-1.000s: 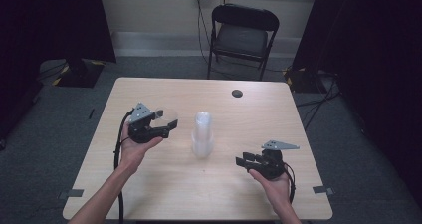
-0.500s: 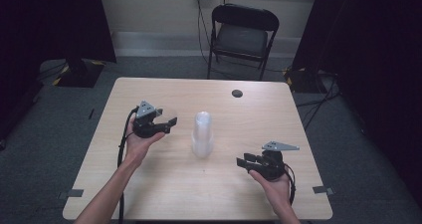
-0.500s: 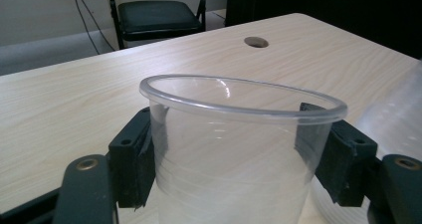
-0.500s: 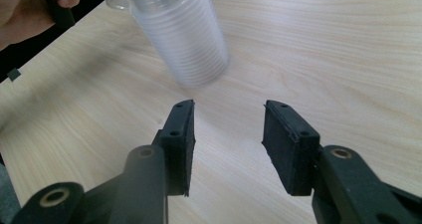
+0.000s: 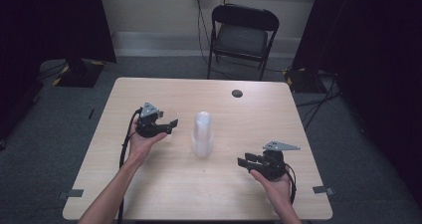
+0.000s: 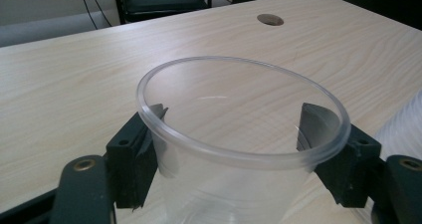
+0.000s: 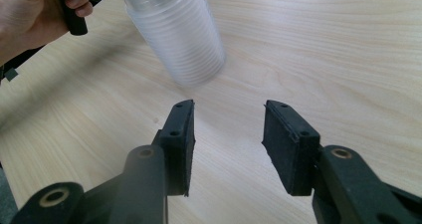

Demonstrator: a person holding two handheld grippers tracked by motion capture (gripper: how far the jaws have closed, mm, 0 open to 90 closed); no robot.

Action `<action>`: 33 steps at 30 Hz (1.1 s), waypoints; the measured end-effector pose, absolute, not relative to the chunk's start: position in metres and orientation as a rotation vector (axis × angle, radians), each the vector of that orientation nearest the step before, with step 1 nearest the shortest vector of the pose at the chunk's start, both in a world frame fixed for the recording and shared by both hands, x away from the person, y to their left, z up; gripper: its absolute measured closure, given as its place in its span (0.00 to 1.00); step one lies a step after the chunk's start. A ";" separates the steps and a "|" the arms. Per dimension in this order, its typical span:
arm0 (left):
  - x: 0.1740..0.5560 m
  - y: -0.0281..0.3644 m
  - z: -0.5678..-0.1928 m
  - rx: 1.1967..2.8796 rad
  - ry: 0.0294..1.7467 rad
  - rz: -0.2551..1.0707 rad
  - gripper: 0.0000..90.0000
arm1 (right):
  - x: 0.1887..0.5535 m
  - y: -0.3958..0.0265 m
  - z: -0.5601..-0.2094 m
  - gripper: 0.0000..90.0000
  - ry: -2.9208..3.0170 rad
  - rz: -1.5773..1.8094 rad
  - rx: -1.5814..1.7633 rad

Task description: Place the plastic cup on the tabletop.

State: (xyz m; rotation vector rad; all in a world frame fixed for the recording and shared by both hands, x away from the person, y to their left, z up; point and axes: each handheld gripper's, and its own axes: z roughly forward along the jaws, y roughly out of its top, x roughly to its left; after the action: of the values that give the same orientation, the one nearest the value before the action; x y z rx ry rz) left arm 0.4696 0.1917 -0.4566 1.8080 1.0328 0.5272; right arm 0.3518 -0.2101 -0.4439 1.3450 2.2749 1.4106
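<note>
A clear plastic cup (image 6: 239, 139) sits upright between the jaws of my left gripper (image 6: 234, 129), which is shut on its wall just under the rim. In the high view that gripper (image 5: 166, 124) hovers left of centre with the cup (image 5: 170, 115). A stack of clear cups (image 5: 203, 134) stands mouth down in the middle of the table (image 5: 278, 119). My right gripper (image 5: 245, 162) is low at the front right, open, pointing toward the stack (image 7: 174, 30). Nothing lies between the right gripper's (image 7: 228, 129) pads.
A dark round grommet (image 5: 237, 93) is set in the table's far side, also seen from the left gripper (image 6: 270, 19). A black folding chair (image 5: 243, 35) stands beyond the far edge. Cables trail from both grippers toward the front edge.
The left gripper with the cup has shifted slightly away from me and to the right. The right gripper has stayed put.
</note>
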 end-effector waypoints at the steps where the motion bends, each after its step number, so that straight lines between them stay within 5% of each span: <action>1: 0.470 0.192 -0.458 1.818 1.039 0.524 0.29 | 0.352 -0.210 -0.444 0.62 2.277 1.411 1.338; 33: 0.461 0.194 -0.469 1.907 1.062 0.481 0.17 | 0.350 -0.214 -0.442 0.62 2.259 1.417 1.349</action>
State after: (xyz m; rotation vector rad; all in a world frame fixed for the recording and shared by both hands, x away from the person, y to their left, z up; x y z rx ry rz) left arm 0.4607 0.1941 -0.4687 1.9070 1.0620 0.4807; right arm 0.3502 -0.2136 -0.4416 1.3487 2.2589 1.4174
